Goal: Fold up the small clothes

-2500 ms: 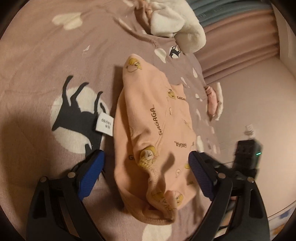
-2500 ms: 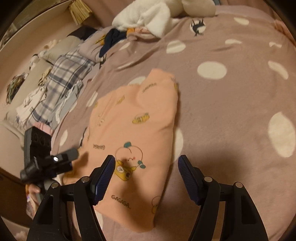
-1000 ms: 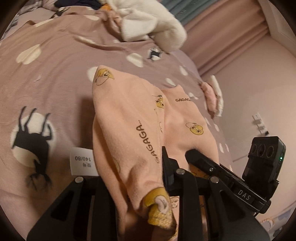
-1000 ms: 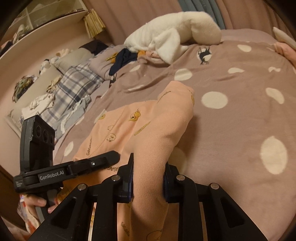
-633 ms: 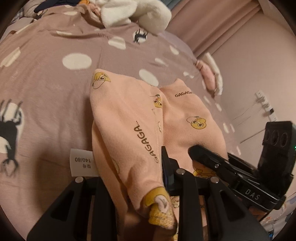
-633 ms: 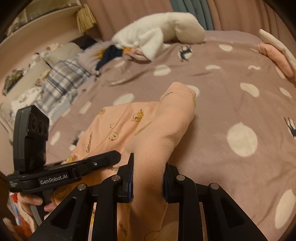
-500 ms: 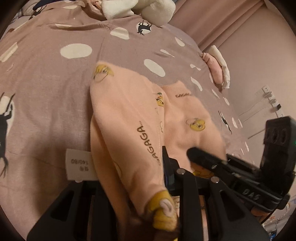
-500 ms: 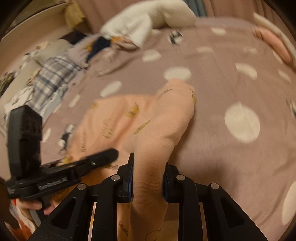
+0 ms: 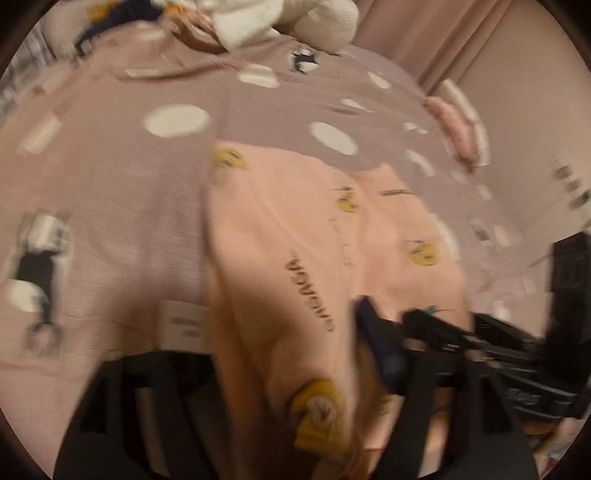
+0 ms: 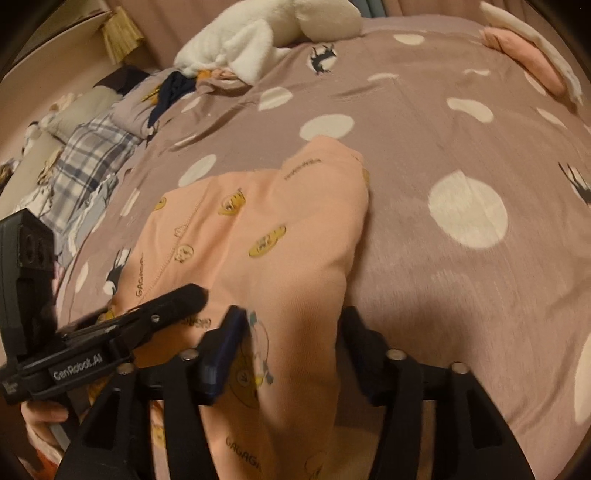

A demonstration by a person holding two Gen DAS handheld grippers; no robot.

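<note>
A small peach garment (image 9: 295, 266) printed with yellow cartoon faces and "GAGAGA" lies partly folded on the mauve spotted bedspread (image 9: 129, 192). It also shows in the right wrist view (image 10: 266, 251). My left gripper (image 9: 291, 354) has its jaws apart, with a fold of the garment draped between them; the view is blurred by motion. My right gripper (image 10: 291, 343) is open, its jaws spread around the near end of the garment. The left gripper (image 10: 177, 299) shows at the left of the right wrist view, beside the garment.
A white plush heap (image 10: 266, 33) and dark clothes (image 10: 173, 88) lie at the far end of the bed. A plaid cloth (image 10: 88, 155) lies at the left. A pink and white folded item (image 10: 528, 55) lies at the far right edge.
Both grippers were shut on the lifted garment half a second ago and have opened. The garment has dropped and lies flatter on the bed. The left view is now motion-blurred.
</note>
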